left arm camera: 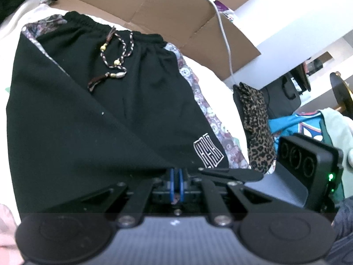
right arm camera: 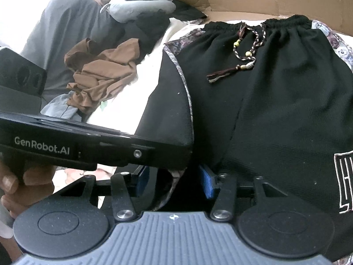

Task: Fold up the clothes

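Left gripper [left arm camera: 176, 185]: blue pads pressed together, pinching the folded hem of the black shorts [left arm camera: 99, 110].
Right gripper [right arm camera: 174, 182]: jaws about half apart, hem cloth between the blue pads; no grip visible.
Shorts: spread on a white bed sheet [left arm camera: 211, 81], one leg folded diagonally.
Left view only: leopard-print cloth [left arm camera: 256, 121].
Right view only: crumpled brown garment [right arm camera: 103, 72].
Textures: elastic waistband, braided beaded drawstring [left arm camera: 114, 55], floral side stripes.

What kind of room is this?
Probably a bedroom: the black shorts lie on a white sheet like a bed's, with a pile of brown clothes and a stuffed toy nearby.
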Available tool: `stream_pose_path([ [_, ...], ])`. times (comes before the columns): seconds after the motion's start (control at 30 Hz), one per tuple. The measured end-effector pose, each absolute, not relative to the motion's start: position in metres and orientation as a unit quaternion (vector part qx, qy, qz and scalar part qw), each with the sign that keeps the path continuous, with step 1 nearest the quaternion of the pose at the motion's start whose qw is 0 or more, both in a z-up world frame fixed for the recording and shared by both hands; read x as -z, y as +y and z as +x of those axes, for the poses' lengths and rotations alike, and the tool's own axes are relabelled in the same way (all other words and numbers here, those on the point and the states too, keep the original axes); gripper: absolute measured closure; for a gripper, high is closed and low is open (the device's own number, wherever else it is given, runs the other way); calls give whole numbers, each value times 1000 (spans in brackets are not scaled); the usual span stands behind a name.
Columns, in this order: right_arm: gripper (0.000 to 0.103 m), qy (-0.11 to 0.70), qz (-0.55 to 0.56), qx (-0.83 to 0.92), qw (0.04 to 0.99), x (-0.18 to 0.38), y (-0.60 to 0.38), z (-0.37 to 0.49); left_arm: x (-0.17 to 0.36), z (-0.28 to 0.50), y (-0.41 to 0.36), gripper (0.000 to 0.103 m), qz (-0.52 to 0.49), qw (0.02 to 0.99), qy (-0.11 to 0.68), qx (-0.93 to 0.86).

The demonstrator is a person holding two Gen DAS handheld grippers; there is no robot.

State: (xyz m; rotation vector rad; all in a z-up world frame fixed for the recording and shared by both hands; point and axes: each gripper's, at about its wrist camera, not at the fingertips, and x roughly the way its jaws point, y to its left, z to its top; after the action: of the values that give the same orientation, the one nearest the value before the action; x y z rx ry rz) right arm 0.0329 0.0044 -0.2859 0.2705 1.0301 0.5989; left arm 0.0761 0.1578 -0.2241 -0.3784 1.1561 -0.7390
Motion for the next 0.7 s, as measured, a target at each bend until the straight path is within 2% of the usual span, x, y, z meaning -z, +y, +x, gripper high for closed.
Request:
stream_pose_path([
  [0.07,51,482,127,-283,820,286,7,33,224,75,156,98,-174,755,531,343],
  [0.13,59,479,126,-287,820,287,10,33,224,74,154,98,-171,754,531,347],
  [0.2,83,476,117,-288,822,288,13,33,223,74,156,97,-167,755,531,347],
  [0.23,88,476,115,-288,823,290,13,33,222,75,158,96,-168,756,530,346],
  [0.27,98,476,113,-288,823,292,13,34,222,75,160,94,-171,756,530,344],
  [0.3,100,477,115,-287,822,294,12,35,222,77,164,93,-177,756,530,341],
  [0.6,97,494,138,-276,813,307,5,38,224,83,207,90,-180,792,519,266],
  [0.7,87,498,154,-271,809,310,2,40,228,84,218,90,-180,796,525,242],
])
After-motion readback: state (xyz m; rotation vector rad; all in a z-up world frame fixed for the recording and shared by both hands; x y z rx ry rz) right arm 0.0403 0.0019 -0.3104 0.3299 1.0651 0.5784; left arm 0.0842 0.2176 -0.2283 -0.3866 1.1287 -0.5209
